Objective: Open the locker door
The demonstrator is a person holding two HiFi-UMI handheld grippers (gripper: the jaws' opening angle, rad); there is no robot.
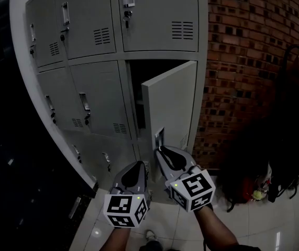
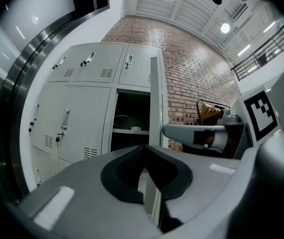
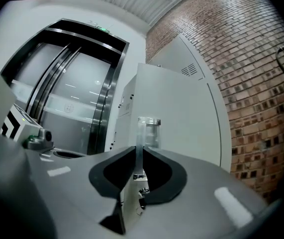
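The lockers and the locker door are plain pale grey, and the door's handle is silvery. The left tongs and the right tongs are grey with black pads. Each carries a white cube patterned with black square markers and a small green light. The wall is red-brown brick with paler mortar lines. The floor is glossy pale tile.

Right gripper, lower centre of the head view: points up-frame, jaws clamped on the thin door handle. Left gripper, just left of it and slightly lower: jaws together, nothing between them. Left forearm and right forearm enter from the bottom edge.
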